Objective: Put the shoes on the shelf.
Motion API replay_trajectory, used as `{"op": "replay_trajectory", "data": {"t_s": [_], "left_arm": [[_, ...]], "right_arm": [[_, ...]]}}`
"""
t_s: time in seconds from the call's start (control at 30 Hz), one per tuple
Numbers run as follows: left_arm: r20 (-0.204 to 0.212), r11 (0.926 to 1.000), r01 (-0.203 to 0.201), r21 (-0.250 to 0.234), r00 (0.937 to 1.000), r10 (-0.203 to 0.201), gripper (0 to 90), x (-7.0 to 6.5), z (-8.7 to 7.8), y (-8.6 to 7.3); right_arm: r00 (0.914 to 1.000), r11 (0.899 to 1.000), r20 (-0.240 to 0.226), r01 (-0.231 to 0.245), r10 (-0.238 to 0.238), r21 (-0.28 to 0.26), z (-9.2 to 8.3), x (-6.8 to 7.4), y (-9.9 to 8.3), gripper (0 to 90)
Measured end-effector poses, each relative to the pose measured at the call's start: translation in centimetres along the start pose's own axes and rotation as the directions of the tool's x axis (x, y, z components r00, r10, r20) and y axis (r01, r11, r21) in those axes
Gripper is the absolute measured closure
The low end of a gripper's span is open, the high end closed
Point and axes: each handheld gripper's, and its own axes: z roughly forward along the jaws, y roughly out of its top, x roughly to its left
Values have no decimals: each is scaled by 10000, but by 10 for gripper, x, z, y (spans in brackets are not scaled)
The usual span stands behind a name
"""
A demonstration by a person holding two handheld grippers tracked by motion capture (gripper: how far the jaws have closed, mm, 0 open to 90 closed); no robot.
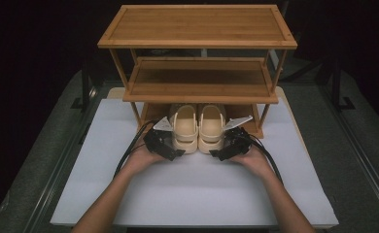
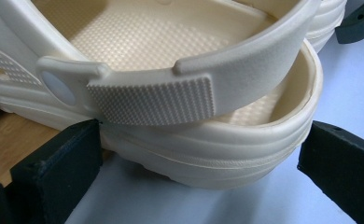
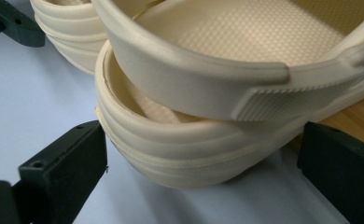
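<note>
A: Rack (image 1: 197,26) at twelve o'clock on the counter (image 1: 197,194); where's the pair?

B: Left clog (image 1: 185,128), right clog (image 1: 211,128), toes under its bottom shelf. My left tongs (image 1: 178,154) and right tongs (image 1: 216,155) gape around the heels, gripping nothing.

A: Handling?

B: I judge light, springy foam; pinch the heel wall.
</note>
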Motion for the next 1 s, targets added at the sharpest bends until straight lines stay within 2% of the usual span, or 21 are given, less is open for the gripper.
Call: {"op": "replay_trajectory", "data": {"t_s": [0.17, 0.37, 0.47, 0.53, 0.67, 0.83, 0.9, 0.93, 1.0], "left_arm": [[-5, 9997, -145, 197, 9999, 145, 0, 13, 3, 5], [-67, 10000, -1, 77, 10000, 2, 0, 25, 10, 10], [-72, 10000, 16, 90, 10000, -15, 0, 31, 13, 12], [-92, 9999, -24, 123, 10000, 25, 0, 35, 15, 15], [-31, 9998, 117, 181, 9999, -116, 0, 43, 19, 18], [-303, 9996, 131, 241, 9995, -123, 0, 51, 25, 23], [-418, 9995, 48, 317, 9991, -35, 0, 54, 28, 26], [-448, 9994, 65, 331, 9990, -50, 0, 55, 29, 27], [-548, 9992, 100, 395, 9985, -79, 0, 58, 32, 30]], "right_arm": [[9999, 10000, 154, 55, -55, 26, 5, -5, 6, 12], [9991, 9999, 415, -85, 87, -66, 12, -14, 14, 9], [9984, 10000, 563, -42, 44, -47, 15, -20, 17, 9], [9981, 9996, 561, -227, 237, -184, 18, -22, 19, 9], [9972, 9995, 705, -241, 253, -179, 22, -27, 24, 9], [9963, 9992, 803, -272, 294, -281, 28, -34, 29, 9], [9939, 9986, 1053, -296, 341, -446, 31, -34, 32, 9], [9877, 9995, 1565, 107, -59, -303, 32, -38, 31, 12], [9846, 9990, 1747, 112, -34, -437, 34, -38, 32, 17]]}}
